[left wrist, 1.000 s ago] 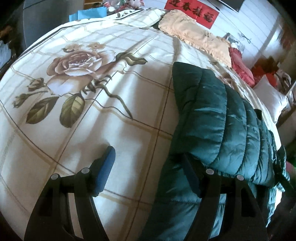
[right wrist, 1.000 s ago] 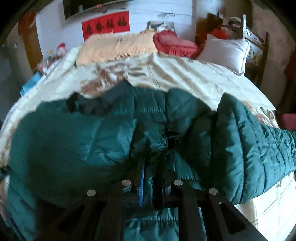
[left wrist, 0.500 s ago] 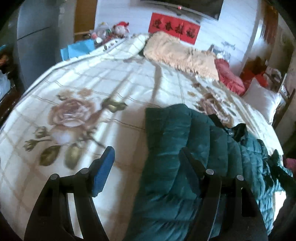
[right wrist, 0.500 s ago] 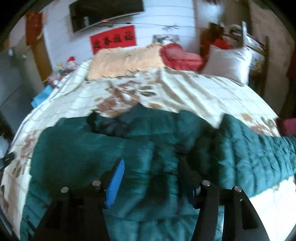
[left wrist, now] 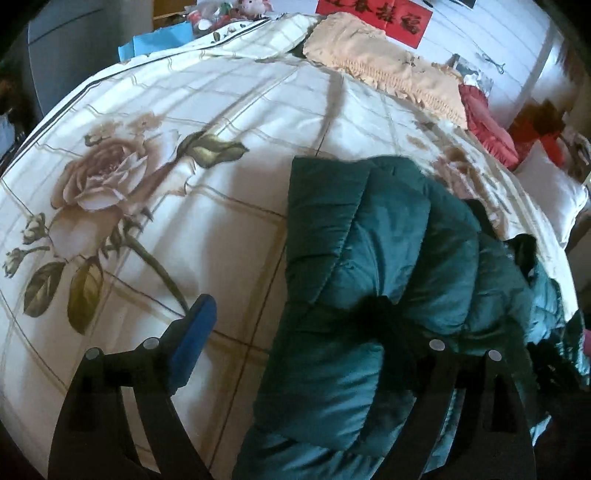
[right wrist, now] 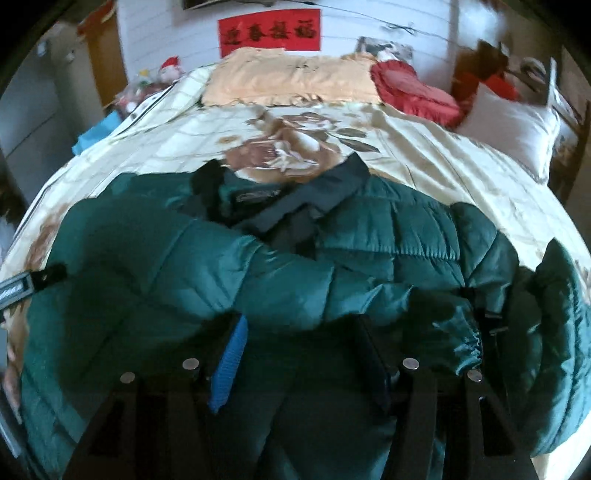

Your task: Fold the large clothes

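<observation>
A dark green quilted jacket (right wrist: 155, 266) lies spread on the bed, collar (right wrist: 295, 199) toward the far side. One sleeve is folded across its front and the other sleeve (right wrist: 554, 332) lies out to the right. My right gripper (right wrist: 303, 350) hovers open over the jacket's lower front, nothing pinched. In the left wrist view the jacket (left wrist: 369, 258) fills the right half. My left gripper (left wrist: 291, 332) straddles its left edge with the jaws opening. Its blue pad (left wrist: 195, 339) is over bare bedspread, and its dark finger (left wrist: 391, 332) is over the padding.
The bedspread (left wrist: 129, 177) is cream with a rose print. At the far end lie a peach blanket (right wrist: 291, 81), a red cushion (right wrist: 413, 88) and a white pillow (right wrist: 513, 125). A red banner (right wrist: 269, 31) hangs on the wall. Blue items and toys (left wrist: 162, 37) sit past the bed's far left edge.
The right jaws, shut on a fold of jacket a second ago, have opened and drawn back from it. The left jaws have spread wider, and the left hand has shifted along the jacket's edge.
</observation>
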Motion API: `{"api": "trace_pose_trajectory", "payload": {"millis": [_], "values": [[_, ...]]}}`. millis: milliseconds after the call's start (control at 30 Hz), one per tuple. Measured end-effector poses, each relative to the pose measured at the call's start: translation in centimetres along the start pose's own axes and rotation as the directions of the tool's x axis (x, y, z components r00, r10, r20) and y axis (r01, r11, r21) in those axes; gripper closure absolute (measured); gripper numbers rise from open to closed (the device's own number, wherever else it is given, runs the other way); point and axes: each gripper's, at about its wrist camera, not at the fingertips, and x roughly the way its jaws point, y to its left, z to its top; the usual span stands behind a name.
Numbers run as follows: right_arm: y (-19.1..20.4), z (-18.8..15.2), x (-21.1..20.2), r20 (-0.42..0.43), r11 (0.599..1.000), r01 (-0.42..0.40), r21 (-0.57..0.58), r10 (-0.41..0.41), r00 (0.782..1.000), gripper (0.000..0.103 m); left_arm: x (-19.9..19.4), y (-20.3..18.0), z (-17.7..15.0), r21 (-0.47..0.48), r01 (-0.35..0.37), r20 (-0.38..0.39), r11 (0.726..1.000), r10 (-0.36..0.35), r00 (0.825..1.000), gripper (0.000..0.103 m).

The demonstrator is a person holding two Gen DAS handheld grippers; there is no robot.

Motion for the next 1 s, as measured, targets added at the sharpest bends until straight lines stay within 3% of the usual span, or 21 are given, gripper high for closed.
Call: {"api": "trace_pose_trajectory", "payload": {"millis": [133, 200, 333, 400, 533, 633, 800, 1000], "values": [[-0.9, -0.2, -3.1, 0.035, 0.998, -0.054, 0.024, 0.053, 0.998, 0.047, -1.3, 0.3, 1.6, -0.010, 0.046, 0.051, 0.999, -0.046, 0.998, 0.016], [-1.6, -0.5, -4.8, 0.064, 0.999, -0.044, 0.026, 0.042, 0.997, 0.046, -0.4, 0.5, 3.0, -0.030, 0.037, 0.020, 0.999, -0.036, 0.999, 0.016], [-2.8, -1.4, -6.6, 0.078, 1.000, -0.020, 0.005, 0.019, 0.997, 0.035, 1.2, 0.6, 4.8, -0.051, 0.033, -0.005, 0.998, -0.033, 0.999, 0.016], [-3.2, -1.8, -6.6, 0.062, 1.000, 0.003, -0.010, -0.003, 0.998, 0.035, 1.5, 0.4, 5.2, -0.039, -0.003, 0.011, 0.999, 0.003, 1.000, 0.016], [-4.4, -2.7, -4.5, 0.006, 0.997, 0.075, -0.020, -0.075, 0.997, 0.038, 2.6, -0.3, 5.8, 0.031, -0.172, 0.037, 0.985, 0.171, 0.985, 0.016], [-5.6, -3.4, -2.7, -0.021, 0.996, 0.086, 0.014, -0.085, 0.996, 0.040, 3.0, -0.1, 5.7, 0.060, -0.216, 0.045, 0.975, 0.214, 0.976, 0.016], [-6.7, -3.2, -4.0, -0.006, 0.995, 0.076, 0.061, -0.076, 0.997, 0.040, 0.7, 0.3, 4.9, 0.049, -0.172, 0.065, 0.984, 0.169, 0.983, 0.017], [-6.6, -2.4, -8.4, 0.096, 0.993, 0.079, 0.083, -0.087, 0.992, 0.040, -4.1, -1.1, 2.8, 0.082, -0.033, 0.119, 0.996, 0.023, 0.993, 0.017]]}}
